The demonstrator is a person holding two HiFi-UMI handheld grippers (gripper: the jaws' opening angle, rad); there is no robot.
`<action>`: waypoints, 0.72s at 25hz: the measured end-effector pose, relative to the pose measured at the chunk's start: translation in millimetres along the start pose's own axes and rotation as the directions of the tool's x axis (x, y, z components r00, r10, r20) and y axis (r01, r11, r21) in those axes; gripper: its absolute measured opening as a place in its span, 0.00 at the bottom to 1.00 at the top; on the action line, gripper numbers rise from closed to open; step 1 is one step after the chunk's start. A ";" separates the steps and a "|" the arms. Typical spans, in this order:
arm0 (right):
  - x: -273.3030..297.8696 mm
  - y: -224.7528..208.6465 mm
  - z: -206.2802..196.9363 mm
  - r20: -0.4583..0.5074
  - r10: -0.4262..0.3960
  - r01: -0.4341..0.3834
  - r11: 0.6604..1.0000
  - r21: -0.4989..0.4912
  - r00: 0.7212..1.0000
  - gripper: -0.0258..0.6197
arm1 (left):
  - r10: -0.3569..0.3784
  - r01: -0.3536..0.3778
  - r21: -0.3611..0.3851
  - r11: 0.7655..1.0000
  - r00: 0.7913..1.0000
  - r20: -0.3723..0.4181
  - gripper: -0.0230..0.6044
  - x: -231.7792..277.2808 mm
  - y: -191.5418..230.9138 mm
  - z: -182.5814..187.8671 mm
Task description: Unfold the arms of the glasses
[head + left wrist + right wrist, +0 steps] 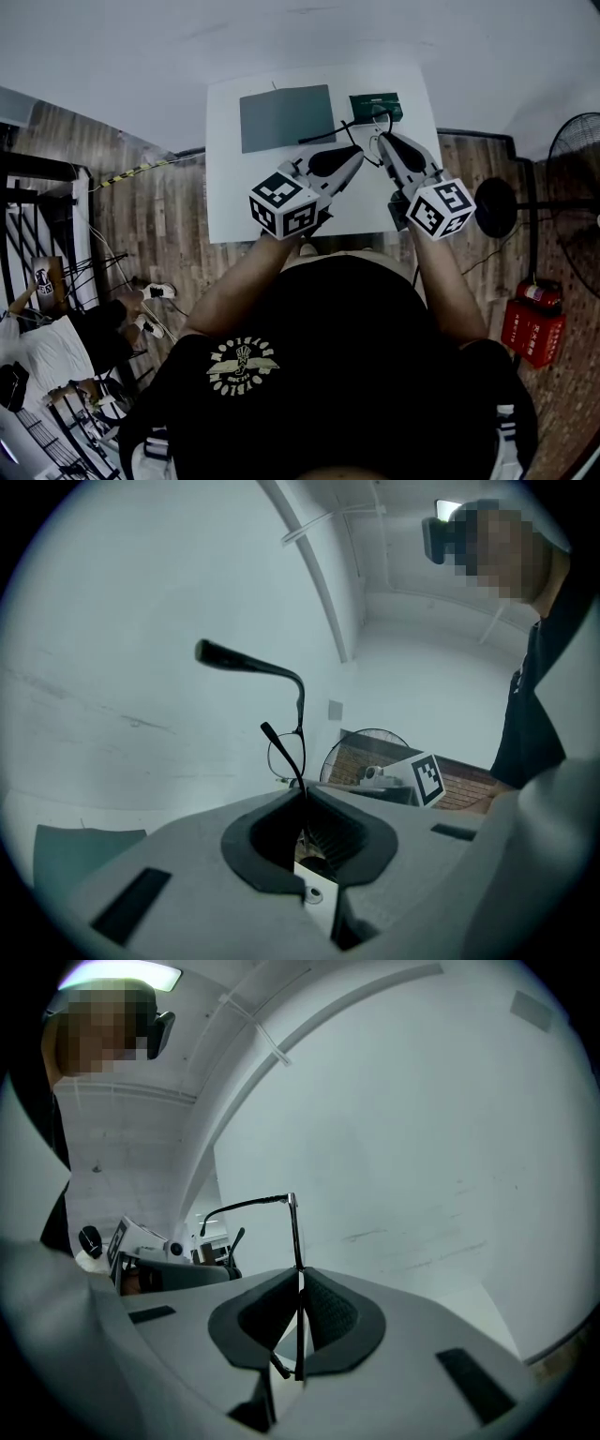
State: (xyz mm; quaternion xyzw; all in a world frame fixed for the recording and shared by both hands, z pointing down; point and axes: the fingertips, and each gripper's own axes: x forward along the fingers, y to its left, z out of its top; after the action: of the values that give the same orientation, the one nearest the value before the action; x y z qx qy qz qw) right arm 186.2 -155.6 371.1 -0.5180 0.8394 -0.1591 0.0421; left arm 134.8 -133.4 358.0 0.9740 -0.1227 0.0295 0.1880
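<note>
L gripper and R gripper each clamped on glasses, spanning gap between my two jaw sets. Judged: light, thin wire, fragile hinges. Hold frame nr hinge; avoid lenses.

Glasses: thin dark frame, metal-looking, faint sheen. Left gripper and right gripper: matt grey plastic shells, ribbed black pads. Table smooth matt white.

Bottom of glasses inside left tool; fan edge-cropped
</note>
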 end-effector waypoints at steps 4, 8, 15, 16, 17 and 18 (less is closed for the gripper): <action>-5.1 -1.2 2.2 0.012 -0.012 0.012 1.000 -0.003 1.000 0.07 | -0.005 0.005 0.004 1.000 1.000 -0.010 0.07 -5.0 -4.7 -6.4; -9.1 -4.0 4.5 0.018 -0.020 0.020 1.000 -0.006 1.000 0.07 | -0.009 0.009 -0.009 1.000 1.000 -0.010 0.07 -8.4 -7.0 -12.8; -11.4 -8.6 6.1 0.018 -0.020 0.020 1.000 -0.002 1.000 0.07 | -0.002 0.002 -0.029 1.000 1.000 -0.012 0.07 -11.7 -6.3 -22.9; -11.9 -9.5 6.2 0.019 -0.020 0.020 1.000 0.001 1.000 0.07 | 0.000 0.000 -0.033 0.999 1.000 -0.012 0.07 -12.1 -6.1 -24.8; -12.6 -10.0 6.5 0.020 -0.019 0.019 1.000 0.005 1.000 0.07 | 0.002 -0.003 -0.038 0.999 1.000 -0.012 0.07 -12.6 -6.4 -26.7; -13.4 -10.2 7.1 0.022 -0.018 0.017 1.000 0.008 1.000 0.07 | 0.005 -0.006 -0.042 0.999 1.000 -0.012 0.07 -13.3 -6.9 -28.7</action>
State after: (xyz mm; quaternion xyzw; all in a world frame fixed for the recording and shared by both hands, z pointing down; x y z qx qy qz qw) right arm 202.8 -149.6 366.4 -0.5269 0.8337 -0.1571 0.0518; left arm 123.3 -113.5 380.8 0.9693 -0.1248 0.0332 0.2091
